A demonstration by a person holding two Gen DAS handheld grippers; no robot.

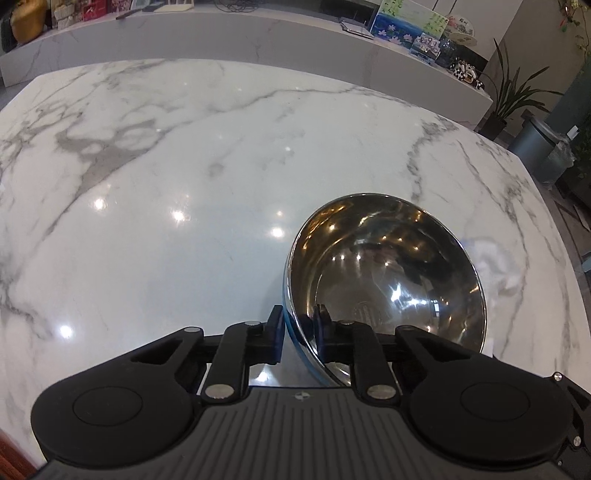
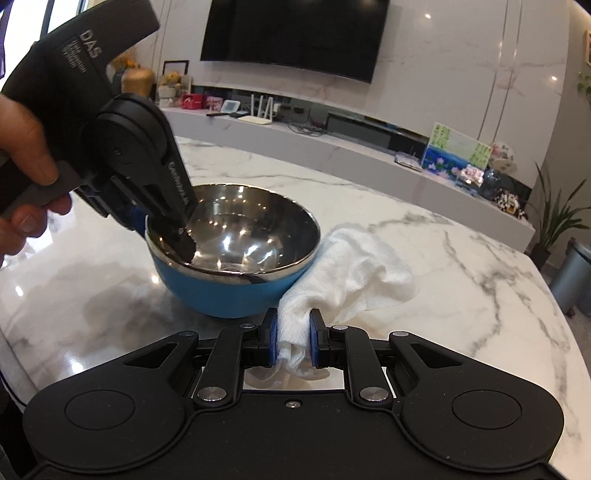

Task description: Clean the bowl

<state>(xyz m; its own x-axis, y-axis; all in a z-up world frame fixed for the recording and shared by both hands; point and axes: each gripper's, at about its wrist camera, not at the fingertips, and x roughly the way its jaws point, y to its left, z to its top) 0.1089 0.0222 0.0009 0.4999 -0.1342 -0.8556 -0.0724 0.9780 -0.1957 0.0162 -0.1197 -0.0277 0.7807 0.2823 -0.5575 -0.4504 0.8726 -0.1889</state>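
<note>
Tabletop: white marble table with grey veins point(image 2: 424, 258), glossy, bearing all the rest.
Bowl: round steel bowl with blue outside point(image 2: 236, 291), upright on the table, left of the cloth and touching it.
Cloth: crumpled white towel point(image 2: 365, 273), draped beside the bowl's right flank.
Left gripper point(image 1: 299, 325): nearly closed, pinching the bowl's near rim, one finger inside, one outside; a hand point(image 2: 22, 155) around its handle.
Right gripper point(image 2: 291, 332): clamped on a bunched end of the towel.

Marble table point(image 2: 461, 258), wall television point(image 2: 295, 33), potted plant point(image 2: 554, 218)
</note>
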